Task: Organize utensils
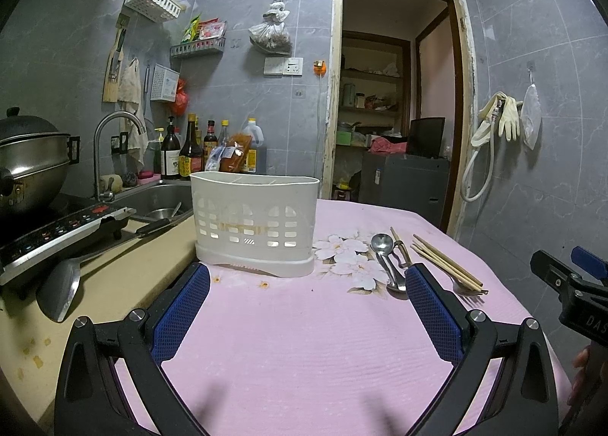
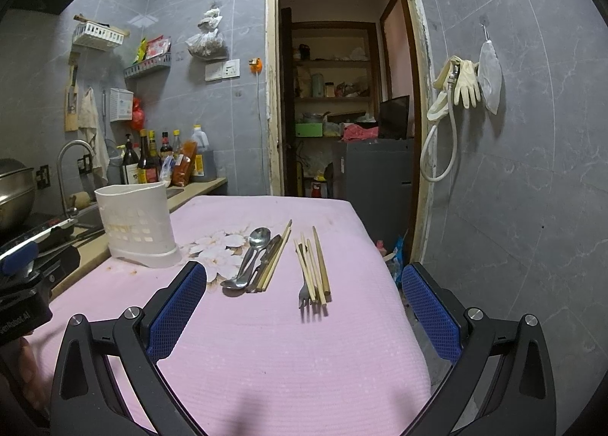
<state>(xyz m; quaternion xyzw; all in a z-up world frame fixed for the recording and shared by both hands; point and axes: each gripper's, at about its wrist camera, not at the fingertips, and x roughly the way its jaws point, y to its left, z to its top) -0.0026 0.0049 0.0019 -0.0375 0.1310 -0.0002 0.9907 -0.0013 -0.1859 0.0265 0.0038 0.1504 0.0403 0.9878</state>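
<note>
The left claw (image 1: 307,280) is held released, its blue pads wide apart above the pink cloth (image 1: 304,341) covering the bench; nothing is grasped. Just beyond it the white slotted utensil holder (image 1: 255,225) stands upright on the cloth. The right claw (image 2: 304,282) is likewise spread and holds nothing. Ahead of it two groups are laid: spoons (image 2: 250,259) beside a pair of chopsticks (image 2: 276,257), and, slightly apart to the right, more chopsticks (image 2: 317,265) lying over a fork (image 2: 305,293). The letters "DAS" are read on the right claw body in the left view; "enRobot.AI" is partly read on the left claw body in the right view. Bottle (image 1: 170,149) labels are too small to read.
</note>
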